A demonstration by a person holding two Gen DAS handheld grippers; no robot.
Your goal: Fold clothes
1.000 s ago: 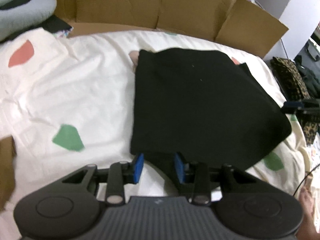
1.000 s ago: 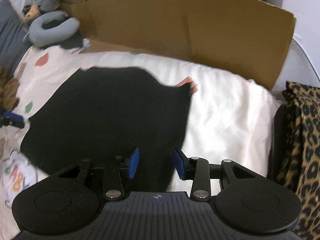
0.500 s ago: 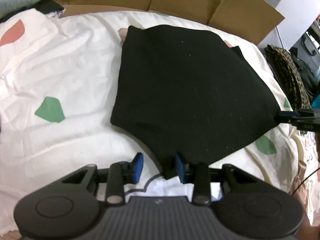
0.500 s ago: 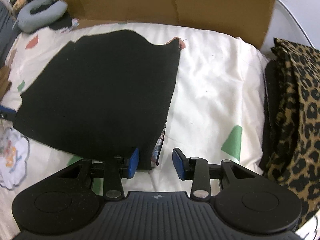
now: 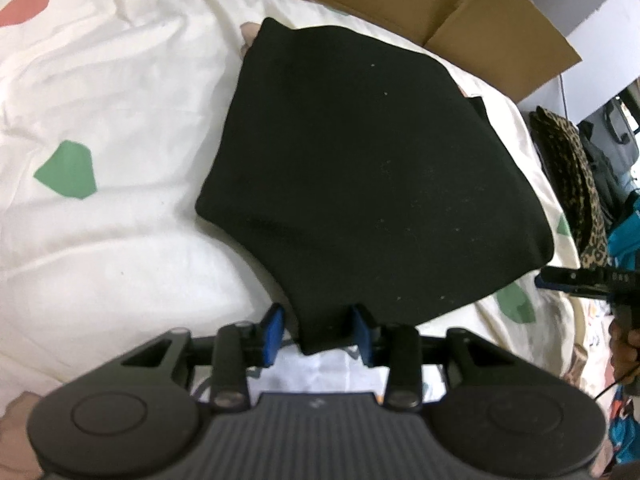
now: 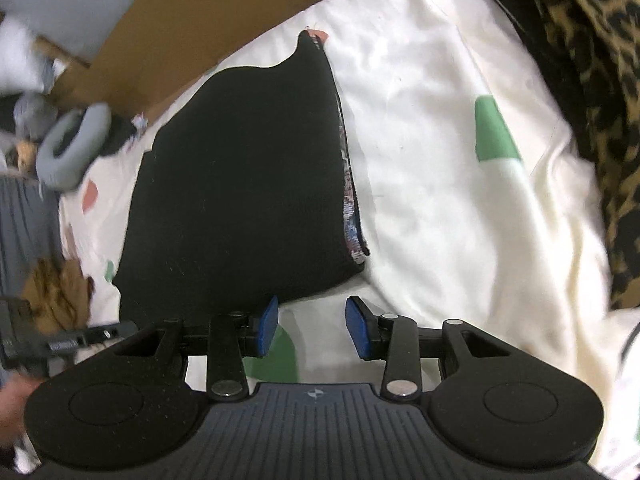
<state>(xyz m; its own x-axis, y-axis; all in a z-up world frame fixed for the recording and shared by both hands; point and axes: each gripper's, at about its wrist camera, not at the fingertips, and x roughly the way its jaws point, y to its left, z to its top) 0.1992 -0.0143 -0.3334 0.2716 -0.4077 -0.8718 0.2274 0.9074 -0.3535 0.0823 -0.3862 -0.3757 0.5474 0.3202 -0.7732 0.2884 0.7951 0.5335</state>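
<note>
Your left gripper [image 5: 318, 334] has a black garment [image 5: 372, 184] corner between spread fingers; only the right view shows your right gripper [image 6: 312, 330] released, its patterned lining at 3 o'clock.

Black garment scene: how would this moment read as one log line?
step: fold | left gripper: open, black garment corner between jaws | right gripper: open, clear | surface: white sheet

White bedsheet [image 5: 120, 240] with colored patches, black folded garment [image 5: 372, 184] on it.
</note>
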